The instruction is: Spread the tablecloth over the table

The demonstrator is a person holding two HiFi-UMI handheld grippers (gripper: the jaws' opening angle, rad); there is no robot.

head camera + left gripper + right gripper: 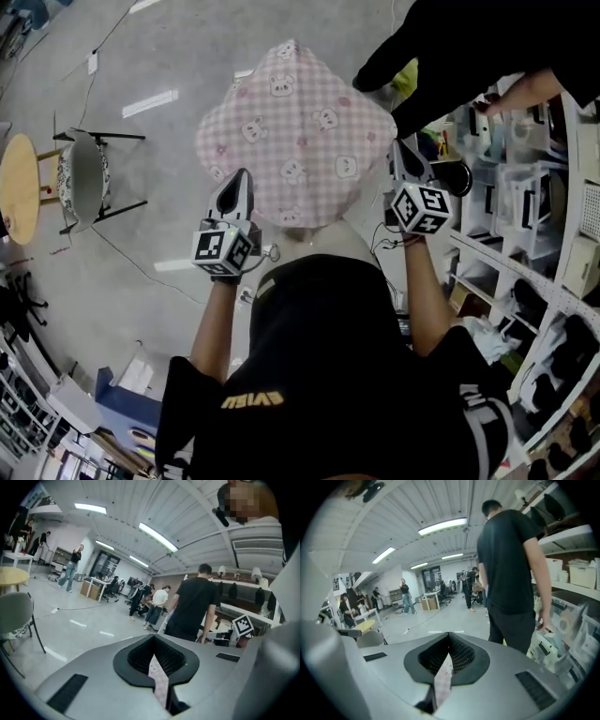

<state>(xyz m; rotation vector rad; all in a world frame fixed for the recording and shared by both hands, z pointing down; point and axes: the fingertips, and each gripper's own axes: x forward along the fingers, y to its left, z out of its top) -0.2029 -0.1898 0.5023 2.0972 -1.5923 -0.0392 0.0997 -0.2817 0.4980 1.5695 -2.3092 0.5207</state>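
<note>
The pink checked tablecloth [295,136] with small bear prints billows in the air in front of me, spread wide and lifted. My left gripper [240,180] is shut on the cloth's near left edge. My right gripper [401,157] is shut on its near right edge. In the left gripper view a strip of the cloth [161,686] is pinched between the closed jaws of the left gripper [157,662]. The right gripper view shows the same: a strip of cloth [440,686] is clamped in the right gripper [446,657]. A pale surface [323,242] shows just under the cloth's near edge.
A person in black [450,47] stands close at the right, beside white shelves [553,216] full of boxes. A grey chair [82,178] and a round yellow table [19,187] stand at the left. A cable [131,262] runs over the grey floor.
</note>
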